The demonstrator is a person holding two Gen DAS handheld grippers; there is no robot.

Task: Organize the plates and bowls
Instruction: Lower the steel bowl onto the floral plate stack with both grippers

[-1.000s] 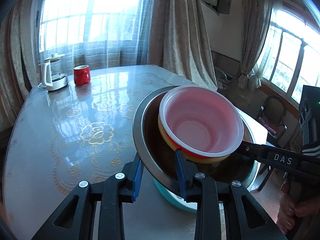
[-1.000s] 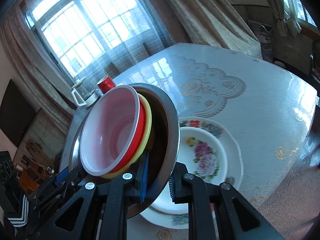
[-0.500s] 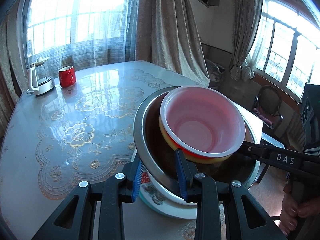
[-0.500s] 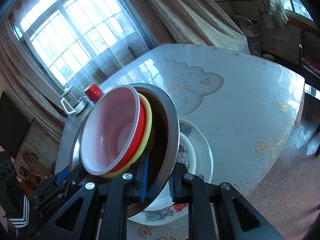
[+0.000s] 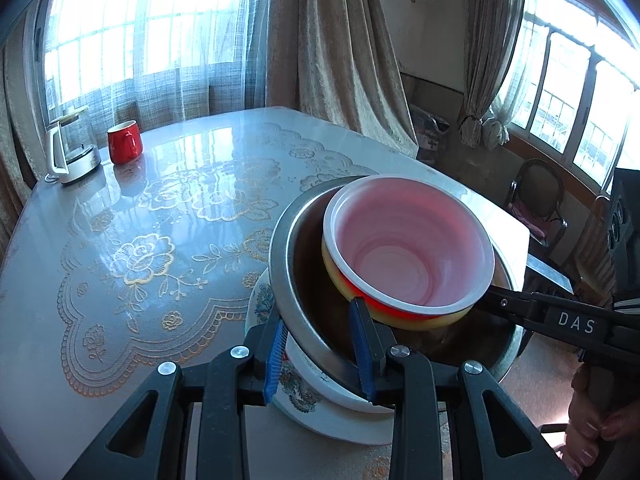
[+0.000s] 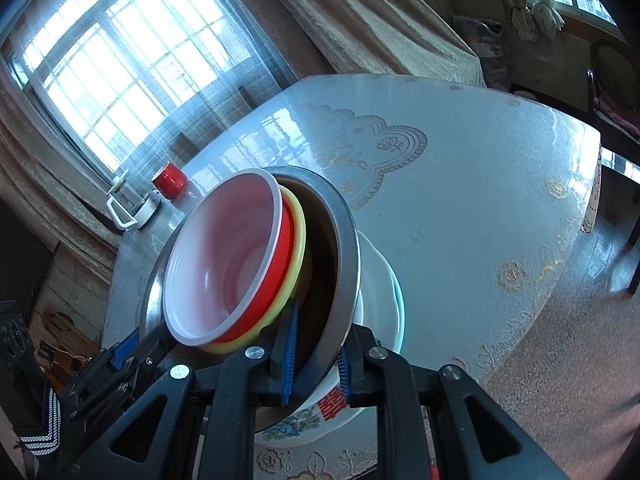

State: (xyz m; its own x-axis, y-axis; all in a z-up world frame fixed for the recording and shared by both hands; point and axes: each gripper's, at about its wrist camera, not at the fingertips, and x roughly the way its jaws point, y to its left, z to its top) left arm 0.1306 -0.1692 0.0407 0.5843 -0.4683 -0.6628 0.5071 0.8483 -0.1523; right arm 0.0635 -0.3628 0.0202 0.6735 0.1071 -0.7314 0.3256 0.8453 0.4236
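A steel bowl (image 5: 308,320) holds nested white (image 5: 408,244), red and yellow bowls. My left gripper (image 5: 320,350) is shut on its near rim. My right gripper (image 6: 314,354) is shut on the opposite rim of the steel bowl (image 6: 340,280); it also shows in the left wrist view (image 5: 520,308). The bowl stack hangs just above a floral plate (image 5: 320,412) with a white bowl in it, which also shows in the right wrist view (image 6: 384,292). Whether the steel bowl touches them I cannot tell.
A red mug (image 5: 125,146) and a glass kettle (image 5: 70,152) stand at the table's far left corner. The table (image 5: 160,240) has a glossy lace-pattern cover. A chair (image 5: 536,208) stands beyond the right table edge. Curtains and windows lie behind.
Both grippers have carried the steel bowl stack over the floral plate and white bowl and brought it lower. Both grips are unchanged.
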